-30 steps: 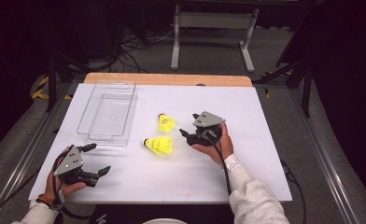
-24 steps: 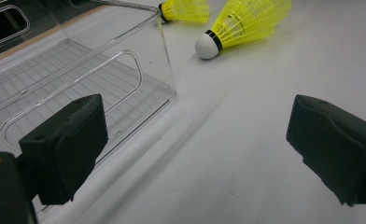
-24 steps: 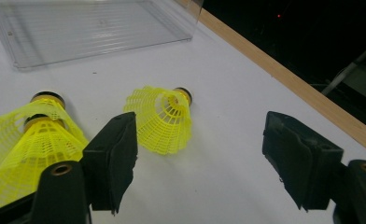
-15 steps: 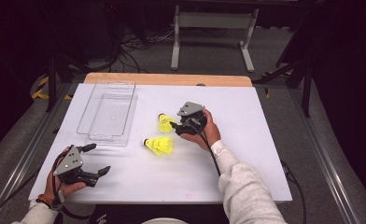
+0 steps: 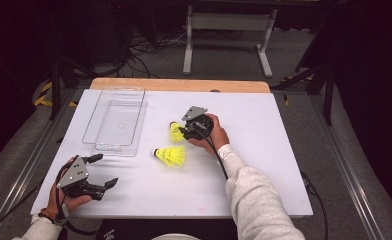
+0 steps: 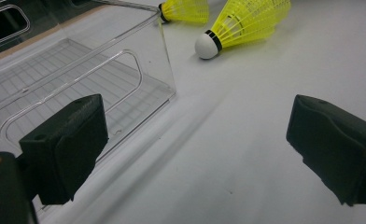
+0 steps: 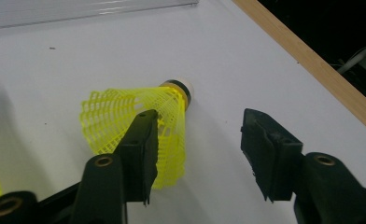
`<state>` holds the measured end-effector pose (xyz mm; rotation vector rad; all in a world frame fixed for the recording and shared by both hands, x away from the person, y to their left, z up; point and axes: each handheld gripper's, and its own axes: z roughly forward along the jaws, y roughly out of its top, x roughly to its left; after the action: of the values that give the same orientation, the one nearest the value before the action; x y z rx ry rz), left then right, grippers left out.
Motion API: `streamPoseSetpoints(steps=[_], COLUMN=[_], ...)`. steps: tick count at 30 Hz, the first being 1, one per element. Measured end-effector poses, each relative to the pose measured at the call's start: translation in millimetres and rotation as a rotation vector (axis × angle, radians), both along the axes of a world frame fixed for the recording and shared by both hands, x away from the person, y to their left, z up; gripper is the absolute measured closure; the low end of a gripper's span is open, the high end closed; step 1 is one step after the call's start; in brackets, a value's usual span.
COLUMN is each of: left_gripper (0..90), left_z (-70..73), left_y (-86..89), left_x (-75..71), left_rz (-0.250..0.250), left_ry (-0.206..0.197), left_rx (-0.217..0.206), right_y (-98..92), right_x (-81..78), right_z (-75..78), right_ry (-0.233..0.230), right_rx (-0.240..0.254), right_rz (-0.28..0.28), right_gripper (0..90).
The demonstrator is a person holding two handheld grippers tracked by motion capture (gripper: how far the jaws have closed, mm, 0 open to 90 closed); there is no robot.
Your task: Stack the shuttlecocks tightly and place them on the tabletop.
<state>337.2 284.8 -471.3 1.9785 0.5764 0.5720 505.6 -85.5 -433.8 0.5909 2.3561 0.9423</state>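
Two yellow shuttlecocks lie on the white table. My right gripper (image 5: 183, 131) is down at the farther shuttlecock (image 5: 176, 133). In the right gripper view that shuttlecock (image 7: 125, 114) lies cork away from me, its mesh skirt against the left jaw, a gap left to the right jaw. My right gripper (image 7: 202, 140) has just been closing, and its pads do not clamp the skirt. The nearer shuttlecock (image 5: 171, 155) lies free, its cork toward the left. My left gripper (image 5: 104, 170) rests open at the front left, holding nothing (image 6: 195, 140), facing both shuttlecocks (image 6: 246, 23).
A clear plastic container (image 5: 115, 145) stands at the back left, its near wall (image 6: 165, 60) just ahead of my left jaws. A wooden strip (image 5: 179, 85) runs along the table's far edge. Bare tabletop (image 5: 269, 165) lies at the right.
My right gripper has moved left and slightly down to the farther shuttlecock, and its jaws stand narrower. The left hand and both shuttlecocks have stayed put.
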Motion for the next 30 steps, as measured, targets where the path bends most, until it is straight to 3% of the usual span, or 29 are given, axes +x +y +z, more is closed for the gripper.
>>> streamPoseSetpoints(steps=[7, 10, 14, 18, 25, 30], left_gripper=[6.4, 6.5, 6.4, 6.5, 6.5, 6.4], left_z=[-0.2, -0.2, -0.3, -0.3, -0.1, 0.2], left_y=[0.3, 0.3, 0.5, 0.2, 0.5, 0.4], left_x=[0.0, 0.0, 0.0, 0.0, -0.2, -0.6], left_rz=[-0.001, -0.002, -0.001, 0.001, 0.004, 0.006], left_ry=[0.002, 0.003, 0.004, 0.004, 0.004, 0.001], left_rx=[0.0, 0.001, -0.001, 0.002, 0.0, 0.002], right_y=[9.2, 12.4, 14.0, 12.6, 2.0, -18.9], right_x=[3.4, 4.7, 4.1, 4.8, 4.1, -1.7], right_z=[-2.1, -3.3, -2.1, -0.6, 8.0, 20.9], right_ry=[0.002, -0.005, -0.018, -0.042, -0.067, -0.06], right_rx=[-0.03, -0.057, -0.057, -0.061, 0.006, 0.135], right_rz=[0.029, 0.037, 0.037, 0.011, -0.025, -0.062], right_gripper=[64.4, 73.7, 87.5, 89.7, 90.0, 90.0])
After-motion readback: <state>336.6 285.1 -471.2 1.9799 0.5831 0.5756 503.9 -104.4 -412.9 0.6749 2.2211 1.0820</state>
